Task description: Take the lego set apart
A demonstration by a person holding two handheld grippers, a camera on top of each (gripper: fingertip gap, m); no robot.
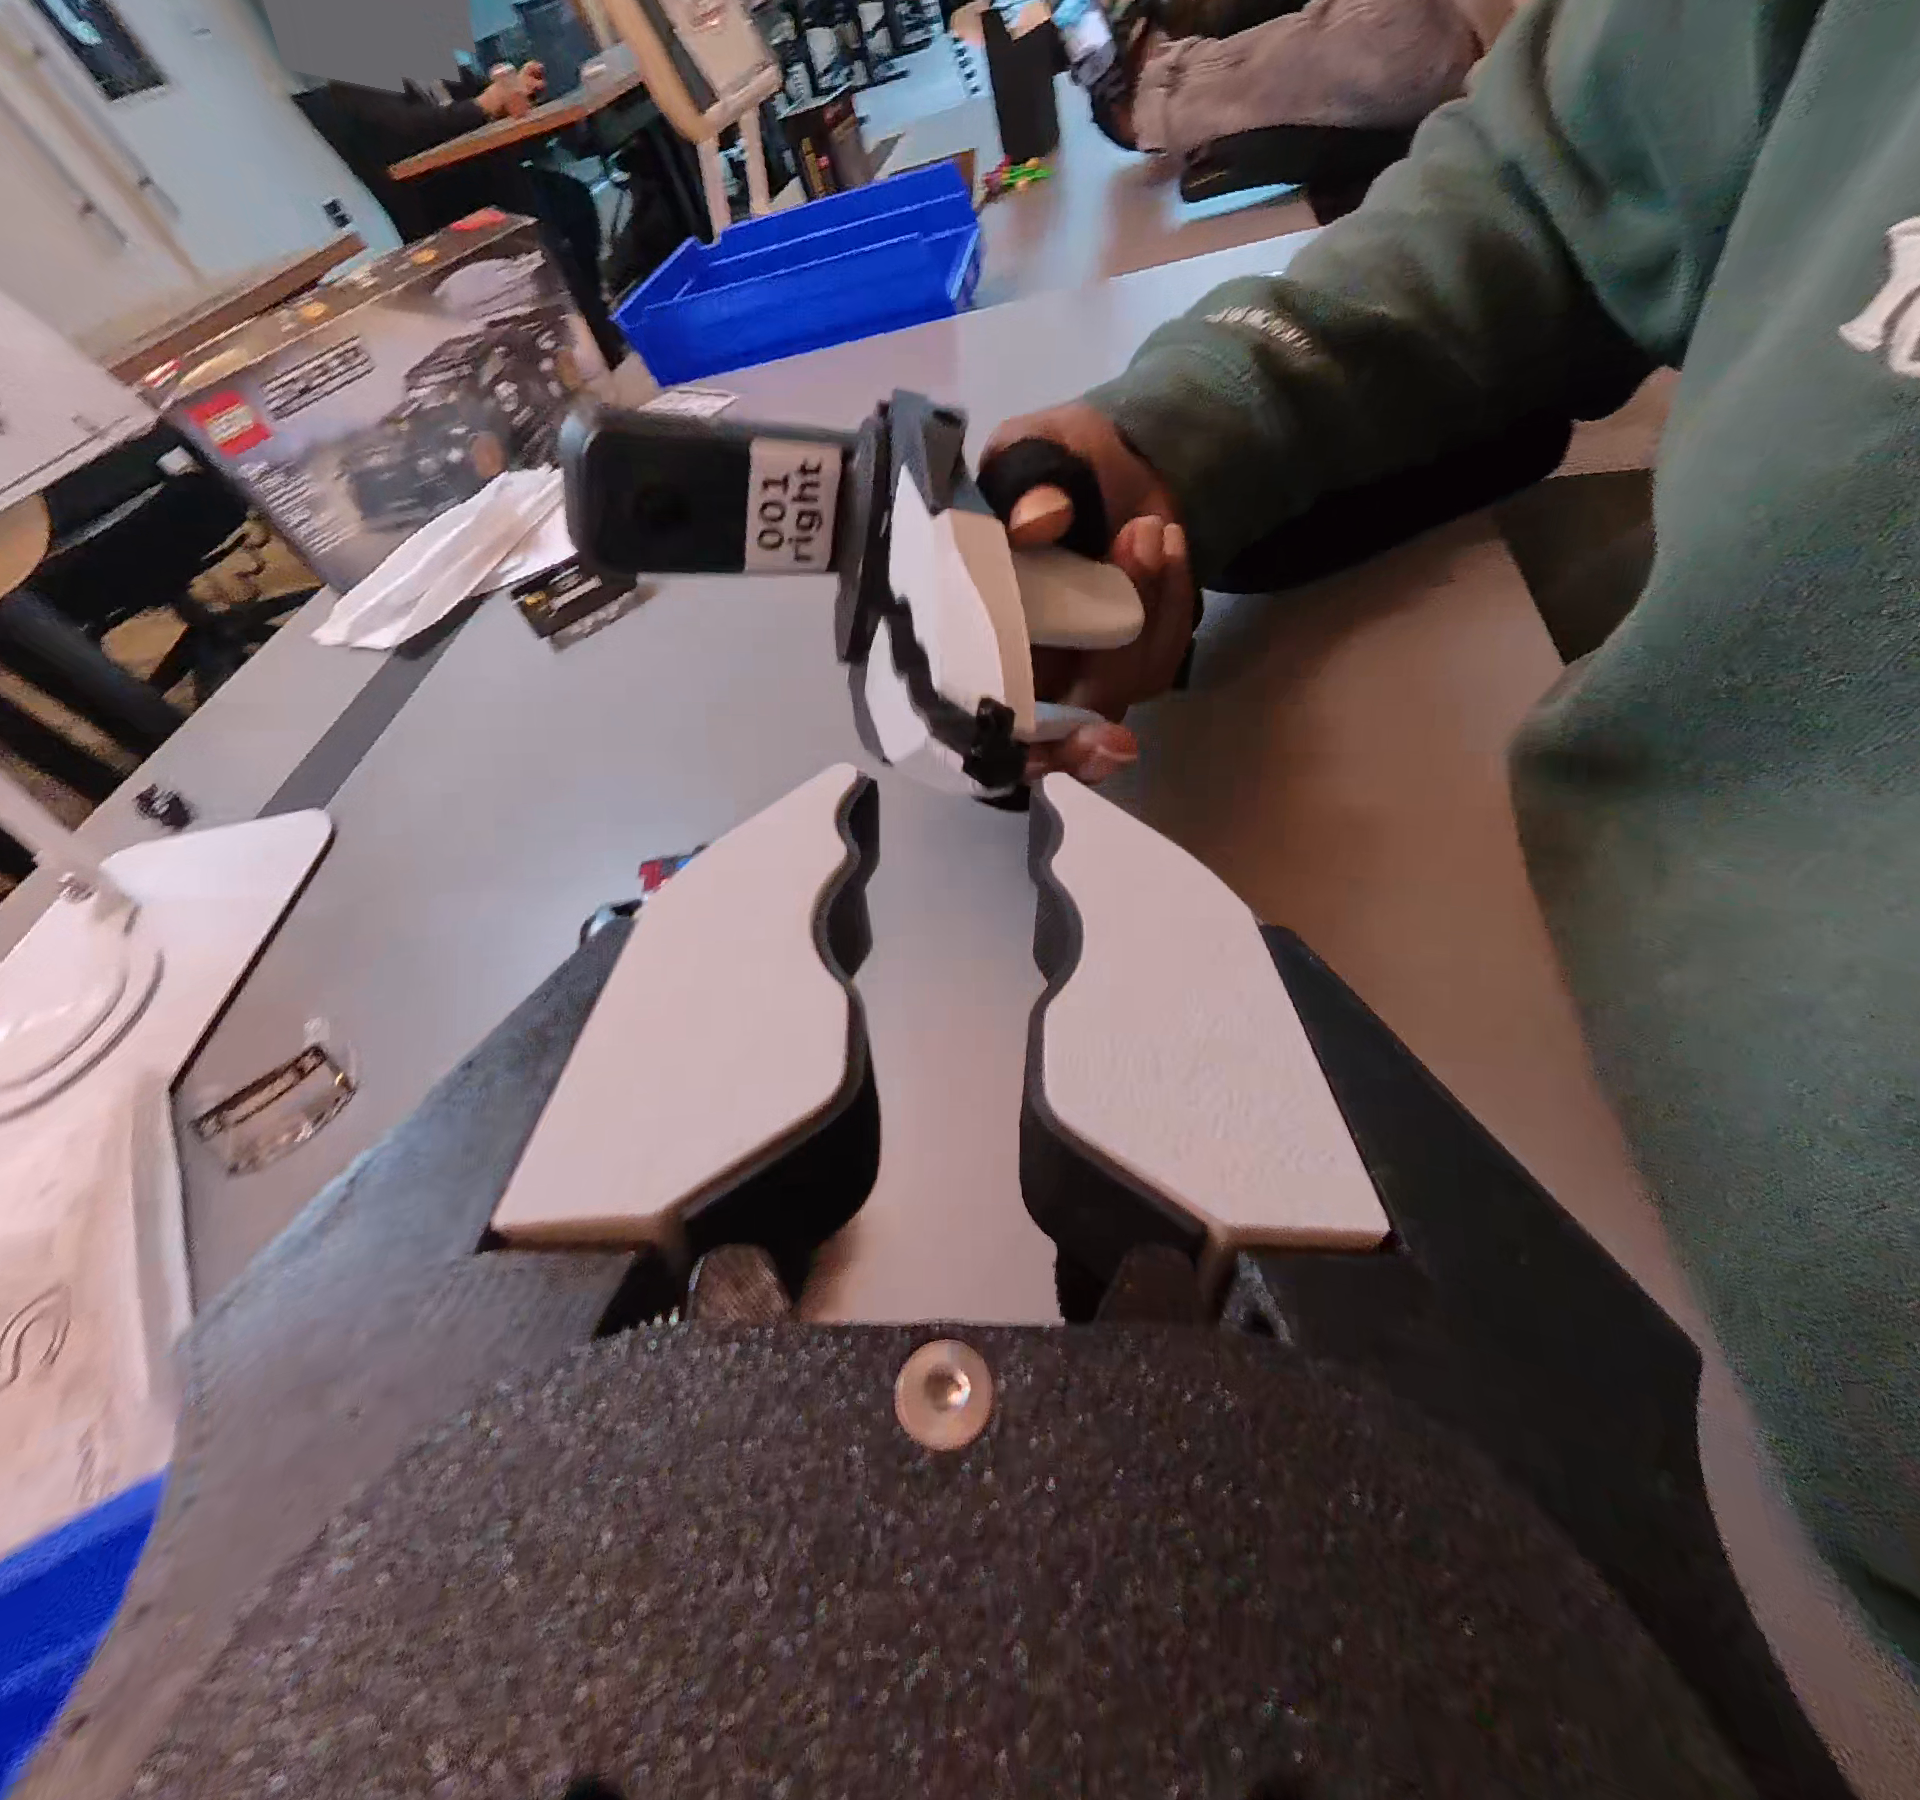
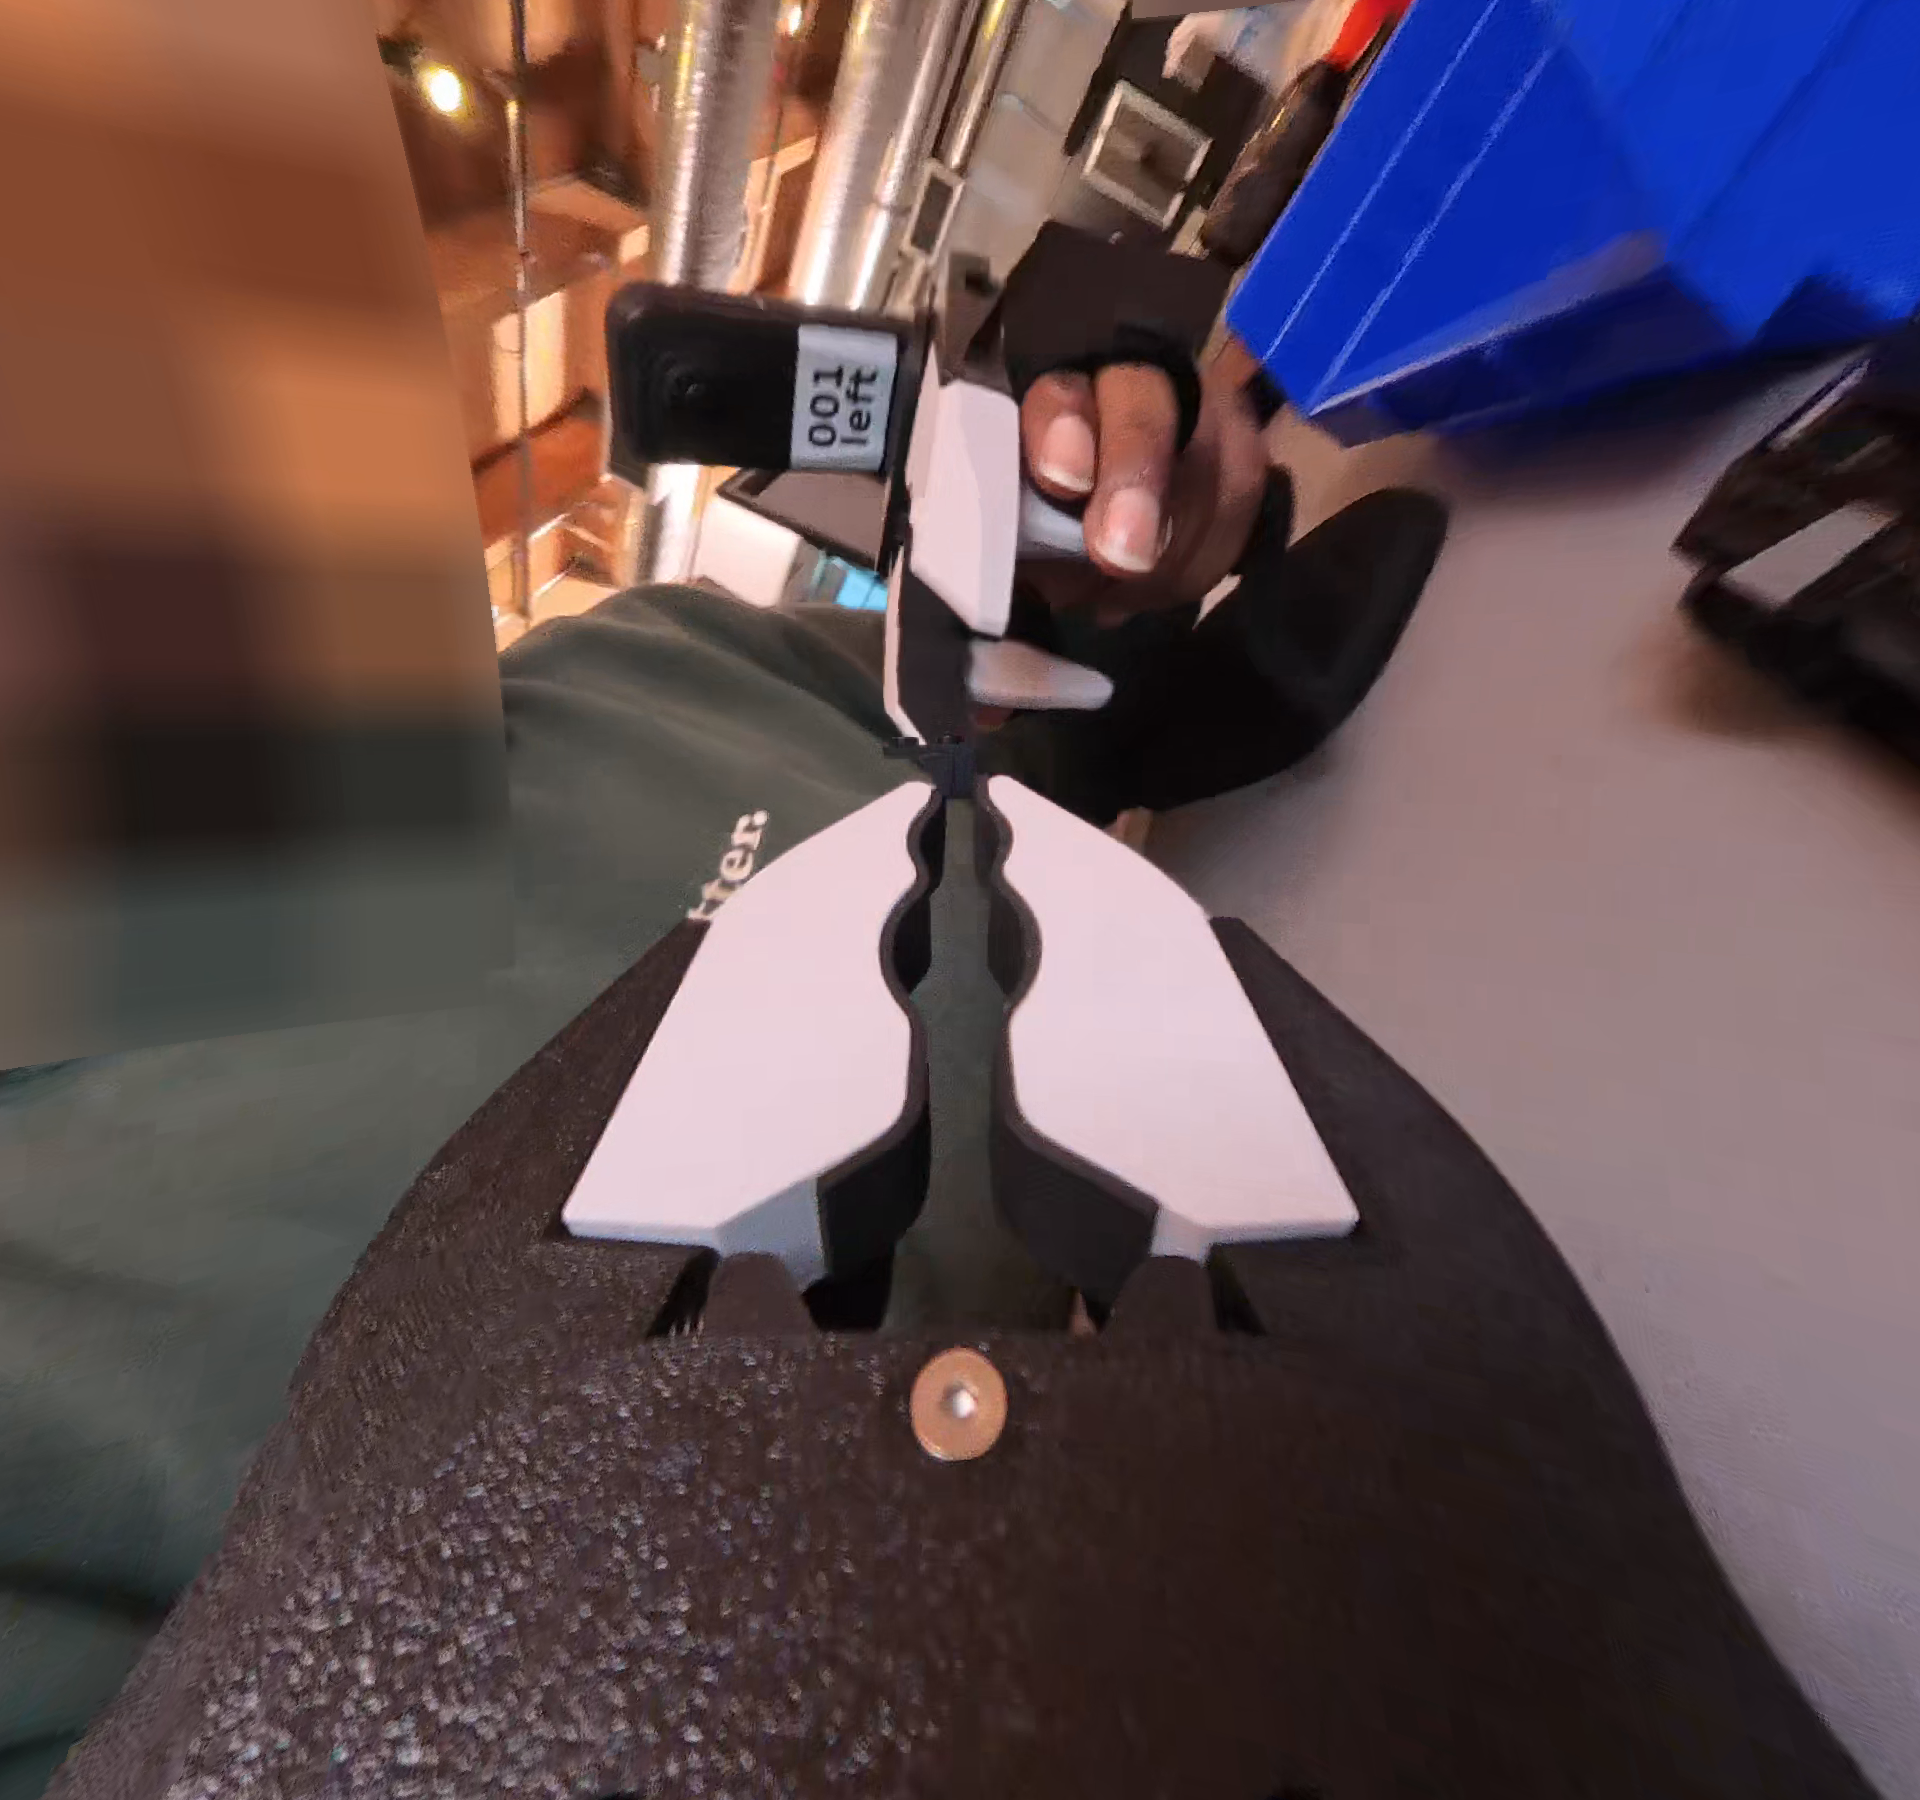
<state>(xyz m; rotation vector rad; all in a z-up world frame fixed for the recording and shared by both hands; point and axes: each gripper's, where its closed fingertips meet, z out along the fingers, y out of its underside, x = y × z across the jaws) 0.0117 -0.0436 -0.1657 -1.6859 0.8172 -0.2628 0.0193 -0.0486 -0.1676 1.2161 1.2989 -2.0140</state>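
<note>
**Two grippers meeting on one small lego piece**

Left wrist view: the left gripper (image 1: 951,805) stood partly open, holding nothing. Just ahead of its tips, the right gripper (image 1: 977,763) pinched a small black lego piece (image 1: 992,748).

Right wrist view: the right gripper (image 2: 958,794) nipped the piece (image 2: 951,763) at its tips, the left gripper (image 2: 935,711) touching it opposite. Likely mid-separation; next, the left should close, then pull.

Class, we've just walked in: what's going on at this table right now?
A person holds a claw in each hand over a grey table. The right claw pinches a small black lego piece at its tips. The left claw, open, has its tips right beside that piece.
</note>
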